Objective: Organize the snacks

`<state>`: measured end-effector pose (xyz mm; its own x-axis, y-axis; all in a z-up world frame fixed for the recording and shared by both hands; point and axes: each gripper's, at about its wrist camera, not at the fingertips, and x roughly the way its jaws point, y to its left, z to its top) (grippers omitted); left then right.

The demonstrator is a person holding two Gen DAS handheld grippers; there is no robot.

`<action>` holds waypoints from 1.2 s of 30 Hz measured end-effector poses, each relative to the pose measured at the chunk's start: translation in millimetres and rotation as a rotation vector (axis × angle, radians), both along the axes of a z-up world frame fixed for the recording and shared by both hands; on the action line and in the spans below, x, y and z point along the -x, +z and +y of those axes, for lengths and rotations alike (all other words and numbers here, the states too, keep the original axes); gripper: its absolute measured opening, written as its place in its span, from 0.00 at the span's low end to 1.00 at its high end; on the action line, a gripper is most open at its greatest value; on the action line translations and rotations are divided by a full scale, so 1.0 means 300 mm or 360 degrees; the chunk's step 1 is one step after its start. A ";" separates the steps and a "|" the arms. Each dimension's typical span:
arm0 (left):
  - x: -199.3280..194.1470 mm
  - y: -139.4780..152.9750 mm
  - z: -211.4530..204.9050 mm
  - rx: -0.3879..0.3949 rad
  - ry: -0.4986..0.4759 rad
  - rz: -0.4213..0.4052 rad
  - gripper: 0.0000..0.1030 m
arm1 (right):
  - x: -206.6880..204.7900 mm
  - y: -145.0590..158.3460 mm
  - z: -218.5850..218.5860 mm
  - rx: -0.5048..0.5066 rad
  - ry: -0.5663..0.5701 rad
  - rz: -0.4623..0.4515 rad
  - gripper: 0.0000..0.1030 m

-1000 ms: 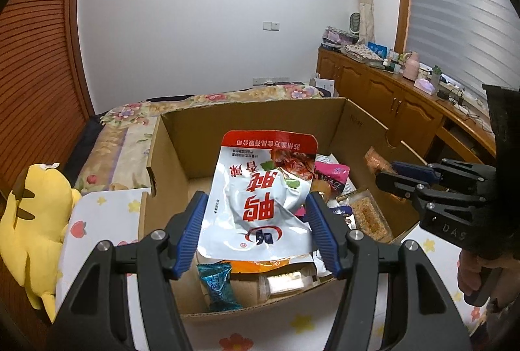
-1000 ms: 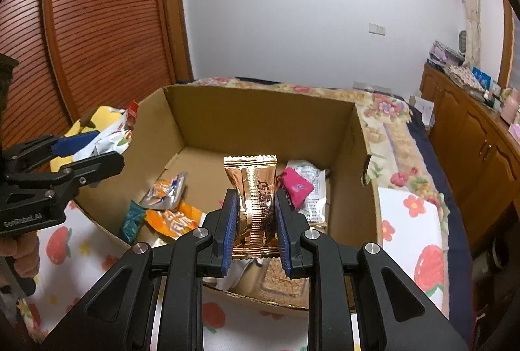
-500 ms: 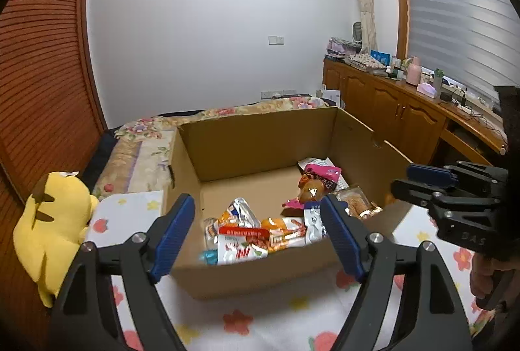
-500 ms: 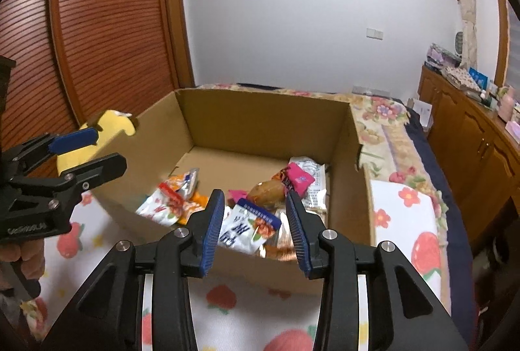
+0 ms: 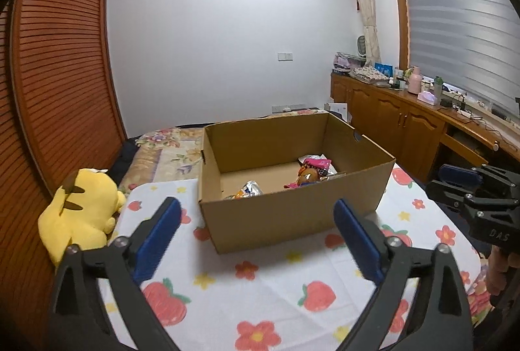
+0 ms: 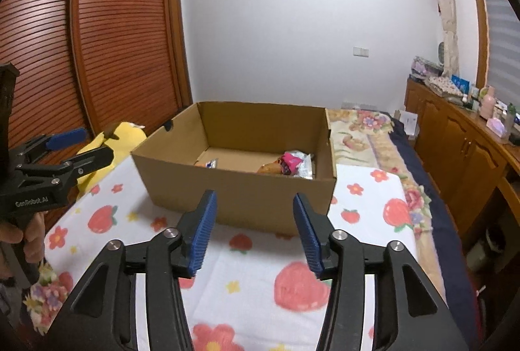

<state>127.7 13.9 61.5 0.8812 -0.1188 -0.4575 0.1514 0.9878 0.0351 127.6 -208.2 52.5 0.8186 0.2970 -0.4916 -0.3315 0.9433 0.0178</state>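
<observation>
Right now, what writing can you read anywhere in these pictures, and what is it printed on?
"GenRobot.AI": on the black body of the left tongs, seen from the right wrist.
"D.A.S": on the black body of the right tongs, seen from the left wrist.
Snack packets in the brown cardboard box: print too small to read.

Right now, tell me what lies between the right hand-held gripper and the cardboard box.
Only bare strawberry-print cloth: the right wrist view shows nothing else between the open right hand-held gripper and the cardboard box.
</observation>
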 end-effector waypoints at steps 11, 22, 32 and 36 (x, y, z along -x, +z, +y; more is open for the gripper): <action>0.145 -0.030 0.041 0.0025 0.0113 -0.0050 1.00 | 0.127 -0.019 -0.011 0.0018 -0.0076 -0.0082 0.97; 0.226 -0.078 0.062 -0.0014 0.0228 -0.0084 1.00 | 0.174 -0.044 -0.008 0.0035 -0.0125 -0.0100 1.00; 0.238 -0.105 0.064 -0.0006 0.0237 -0.0044 1.00 | 0.193 -0.071 -0.024 0.0043 -0.0162 -0.0093 1.00; 0.241 -0.109 0.065 -0.0011 0.0237 -0.0047 1.00 | 0.197 -0.073 -0.032 0.0040 -0.0183 -0.0099 1.00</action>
<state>55.5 33.4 28.9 0.9021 0.0175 -0.4312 0.0017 0.9990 0.0440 68.6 -217.9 30.7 0.8757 0.1877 -0.4449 -0.2208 0.9750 -0.0233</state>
